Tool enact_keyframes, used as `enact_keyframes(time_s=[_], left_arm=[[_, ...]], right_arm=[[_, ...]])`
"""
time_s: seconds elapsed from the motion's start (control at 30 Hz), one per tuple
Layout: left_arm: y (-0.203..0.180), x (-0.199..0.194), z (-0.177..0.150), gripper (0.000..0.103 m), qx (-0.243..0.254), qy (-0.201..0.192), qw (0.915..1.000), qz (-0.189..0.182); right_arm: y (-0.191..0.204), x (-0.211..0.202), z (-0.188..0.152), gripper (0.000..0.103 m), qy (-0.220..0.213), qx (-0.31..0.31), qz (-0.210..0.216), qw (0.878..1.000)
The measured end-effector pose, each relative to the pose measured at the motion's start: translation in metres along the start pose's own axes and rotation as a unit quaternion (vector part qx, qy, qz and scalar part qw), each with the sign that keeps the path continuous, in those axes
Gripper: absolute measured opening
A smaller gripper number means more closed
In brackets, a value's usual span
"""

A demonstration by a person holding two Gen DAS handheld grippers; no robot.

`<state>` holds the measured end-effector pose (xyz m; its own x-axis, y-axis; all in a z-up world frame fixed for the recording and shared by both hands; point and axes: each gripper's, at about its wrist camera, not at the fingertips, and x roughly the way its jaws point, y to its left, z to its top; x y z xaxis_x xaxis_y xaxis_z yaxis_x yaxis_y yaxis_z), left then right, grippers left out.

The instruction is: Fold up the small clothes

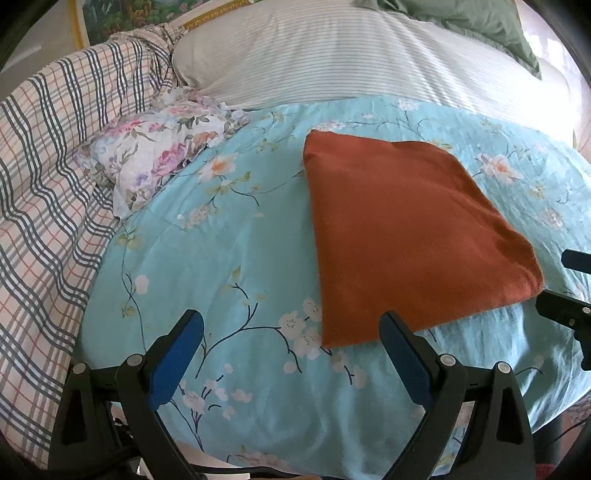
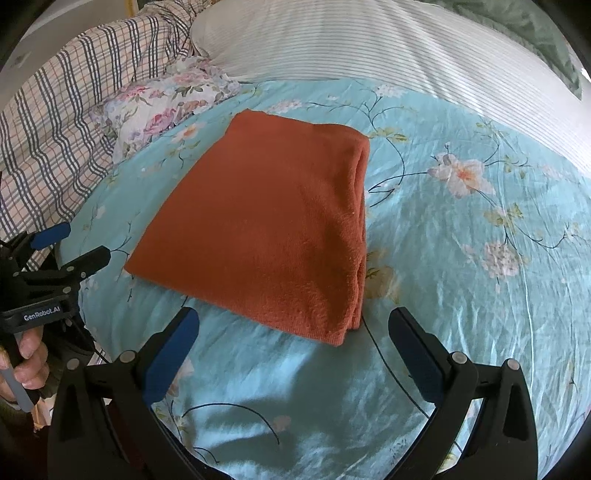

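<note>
A rust-orange cloth (image 1: 406, 236) lies folded into a flat rectangle on the light blue floral bedspread (image 1: 229, 258). In the right wrist view the orange cloth (image 2: 266, 221) shows stacked layers along its right edge. My left gripper (image 1: 291, 332) is open and empty, hovering just short of the cloth's near left corner. My right gripper (image 2: 293, 328) is open and empty, just short of the cloth's near right corner. The left gripper also shows at the left edge of the right wrist view (image 2: 70, 247), held by a hand. The right gripper's fingers (image 1: 565, 306) show at the right edge of the left wrist view.
A small floral pillow (image 1: 159, 147) lies at the back left. A plaid quilt (image 1: 48, 192) is heaped along the left. A striped white pillow (image 1: 351, 51) lies across the back, with a green cushion (image 1: 480, 26) behind it.
</note>
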<state>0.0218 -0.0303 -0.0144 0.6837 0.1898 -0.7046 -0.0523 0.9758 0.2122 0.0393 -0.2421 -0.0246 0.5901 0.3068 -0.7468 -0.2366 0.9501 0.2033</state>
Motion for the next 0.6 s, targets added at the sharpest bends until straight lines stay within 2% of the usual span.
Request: enact_keyframes(time_s=[0.4,0.6], left_arm=[[-0.005,-0.014,-0.002,0.097,-0.001,-0.012,0.9995,-0.029],[-0.006,-0.015,-0.004,0.097,-0.002,-0.011,0.9995,-0.029]], right_arm=[[0.008,-0.01,0.001,0.102,-0.007,-0.008,0.003,1.0],[0.01,-0.008,0.0,0.102,-0.002,-0.01,0.002,1.0]])
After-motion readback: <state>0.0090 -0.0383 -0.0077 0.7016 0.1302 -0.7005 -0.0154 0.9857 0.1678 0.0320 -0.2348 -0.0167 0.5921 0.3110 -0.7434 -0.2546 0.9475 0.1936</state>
